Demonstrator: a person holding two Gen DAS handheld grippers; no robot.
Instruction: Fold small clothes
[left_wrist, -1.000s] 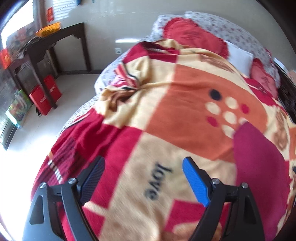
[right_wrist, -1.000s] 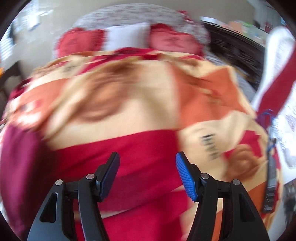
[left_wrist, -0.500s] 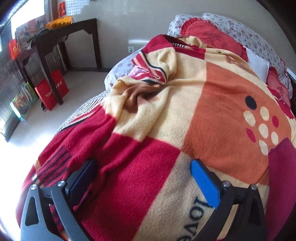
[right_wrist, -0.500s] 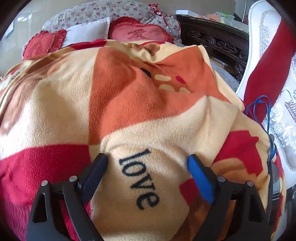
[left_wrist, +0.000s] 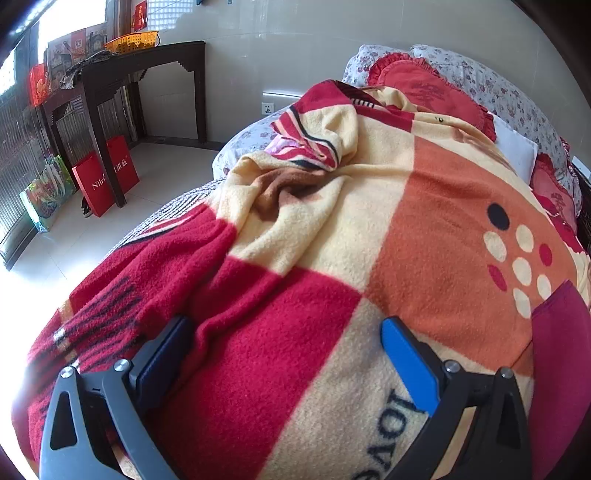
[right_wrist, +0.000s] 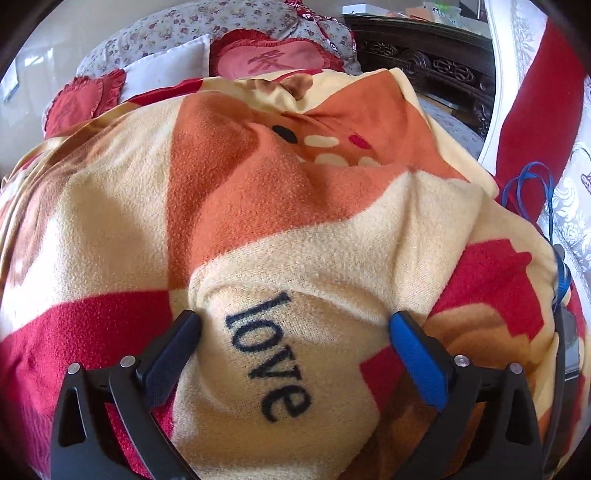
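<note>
A fleece blanket (left_wrist: 332, 229) in red, cream and orange patches covers the bed. A plain maroon cloth (left_wrist: 561, 350) lies on it at the right edge of the left wrist view. My left gripper (left_wrist: 286, 325) stands open, low over the blanket's red patch, well left of the maroon cloth and holding nothing. My right gripper (right_wrist: 295, 319) is low on the blanket (right_wrist: 258, 206). Its jaws are opening, and a cream bulge printed "love" (right_wrist: 267, 354) rises between them. No small garment shows in the right wrist view.
Red cushions (left_wrist: 424, 88) and a white pillow (right_wrist: 166, 70) lie at the bed's head. A dark wooden table (left_wrist: 140, 62) with red bags (left_wrist: 103, 181) under it stands on the floor to the left. On the right are carved dark furniture (right_wrist: 424, 62), a white chair (right_wrist: 535, 92) and a blue cord (right_wrist: 532, 192).
Both grippers sank closer to the blanket and their jaws widened. The right one swung from the red band to the "love" patch, and the maroon cloth left its view.
</note>
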